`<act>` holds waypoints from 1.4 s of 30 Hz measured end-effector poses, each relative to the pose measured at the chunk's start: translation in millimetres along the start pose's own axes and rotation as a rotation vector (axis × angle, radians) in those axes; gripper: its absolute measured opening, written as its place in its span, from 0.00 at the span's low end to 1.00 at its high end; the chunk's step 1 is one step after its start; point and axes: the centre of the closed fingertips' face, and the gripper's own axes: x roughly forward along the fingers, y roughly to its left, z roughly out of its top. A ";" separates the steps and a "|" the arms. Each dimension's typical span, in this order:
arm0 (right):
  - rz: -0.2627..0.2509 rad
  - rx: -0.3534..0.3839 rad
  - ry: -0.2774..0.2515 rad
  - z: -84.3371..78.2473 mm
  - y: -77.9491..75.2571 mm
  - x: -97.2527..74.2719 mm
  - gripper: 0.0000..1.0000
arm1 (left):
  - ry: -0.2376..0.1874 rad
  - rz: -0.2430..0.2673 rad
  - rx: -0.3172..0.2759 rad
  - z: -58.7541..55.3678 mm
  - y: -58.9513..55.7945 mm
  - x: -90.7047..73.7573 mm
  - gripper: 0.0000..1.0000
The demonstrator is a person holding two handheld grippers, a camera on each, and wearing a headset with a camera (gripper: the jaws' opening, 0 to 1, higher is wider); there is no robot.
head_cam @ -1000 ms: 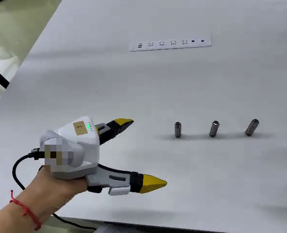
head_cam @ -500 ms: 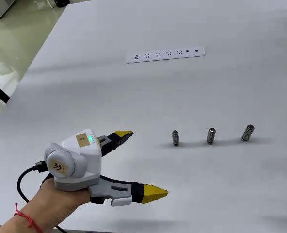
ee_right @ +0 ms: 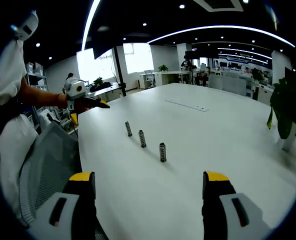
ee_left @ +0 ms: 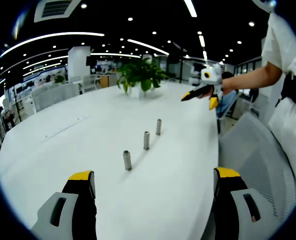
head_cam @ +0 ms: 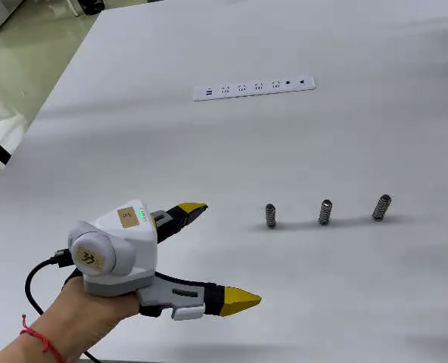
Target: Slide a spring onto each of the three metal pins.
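Springs point(head_cam: 270, 217) appear seated on all three pins point(head_cam: 326, 203), which stand upright in a row on the bench point(head_cam: 171, 151), well apart from both tools; on that evidence the task is judged complete or nearly so. Left gripper point(head_cam: 231, 252) hovers off the near-left end of the row, its fingers point(head_cam: 235, 297) spread wide and holding nothing, which reads as a stand-off posture rather than an approach. Right gripper point(ee_right: 148, 176) faces the row from the opposite end, likewise wide open and empty.

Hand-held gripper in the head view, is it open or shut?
Open: the left hand-held gripper has its yellow-tipped jaws spread wide apart above the table, with nothing between them.
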 end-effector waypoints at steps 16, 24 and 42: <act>-0.006 -0.008 0.004 16.9 14.3 -3.0 0.89 | -0.006 -0.012 0.008 3.1 -2.0 1.0 1.00; -0.004 -0.011 0.007 18.5 15.7 -6.4 0.89 | -0.011 -0.016 0.009 3.1 -4.4 0.8 1.00; 0.005 -0.031 0.001 29.7 26.8 -7.0 0.89 | -0.026 0.006 0.013 6.0 -7.3 -5.0 1.00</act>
